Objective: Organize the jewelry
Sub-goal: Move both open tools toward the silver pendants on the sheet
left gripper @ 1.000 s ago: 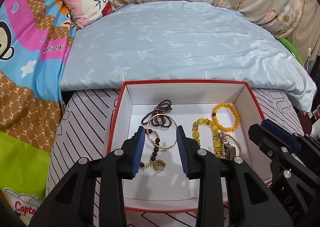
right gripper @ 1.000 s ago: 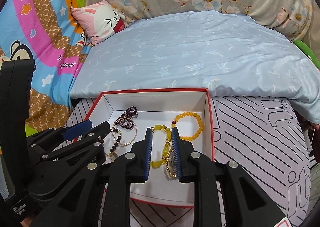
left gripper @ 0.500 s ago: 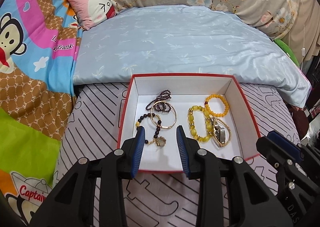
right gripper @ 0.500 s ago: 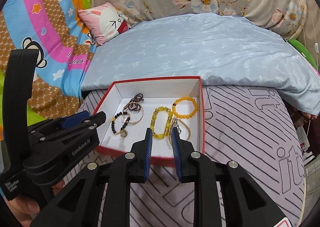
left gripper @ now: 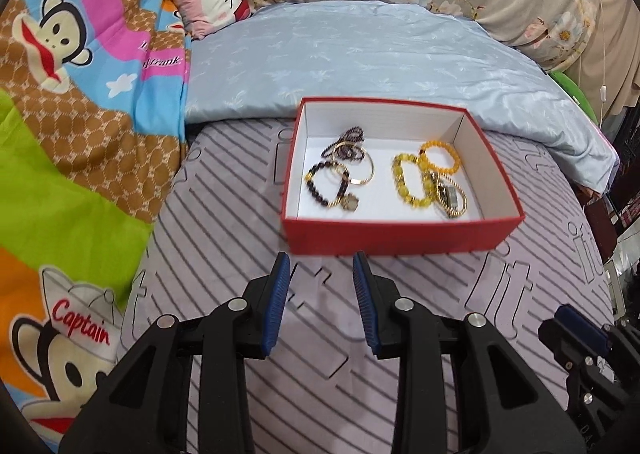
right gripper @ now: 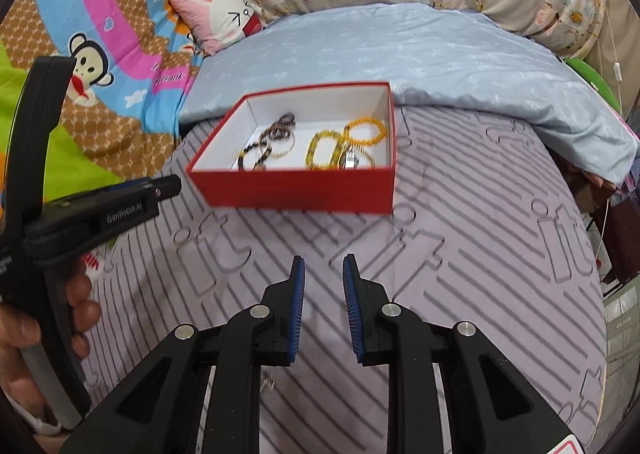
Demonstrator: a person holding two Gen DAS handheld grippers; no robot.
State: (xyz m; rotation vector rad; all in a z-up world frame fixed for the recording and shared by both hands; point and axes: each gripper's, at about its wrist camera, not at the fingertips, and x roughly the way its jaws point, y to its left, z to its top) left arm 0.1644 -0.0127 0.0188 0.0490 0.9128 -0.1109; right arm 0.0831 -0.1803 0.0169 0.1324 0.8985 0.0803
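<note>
The left gripper (left gripper: 321,266) is hovering over a striped purple mat (left gripper: 224,238), its two blue ribbed pads parted by a moderate gap with nothing between them and nothing touching them. The right gripper (right gripper: 323,268) is also hanging above the mat, its pads standing slightly closer together, likewise empty. Both have black, angular plastic arms with silver screws. A hand (right gripper: 24,338) is gripping the handle of the left gripper at the left edge of the right wrist view.

Beyond both grippers, well apart from the fingertips, a red cardboard box (left gripper: 400,232) with a white inside is sitting lidless on the mat. Jewelry is lying in it: a dark beaded bracelet (left gripper: 320,190) tangled with a thin gold bangle (left gripper: 366,174) on the left; chunky yellow beads (left gripper: 408,182), a round orange bead bracelet (left gripper: 440,156) and a gold chain piece (left gripper: 452,198) on the right.

Behind the box, a smooth pale blue quilt (left gripper: 380,66) is lying folded, with a bright cartoon monkey blanket (left gripper: 72,94) to the left.
</note>
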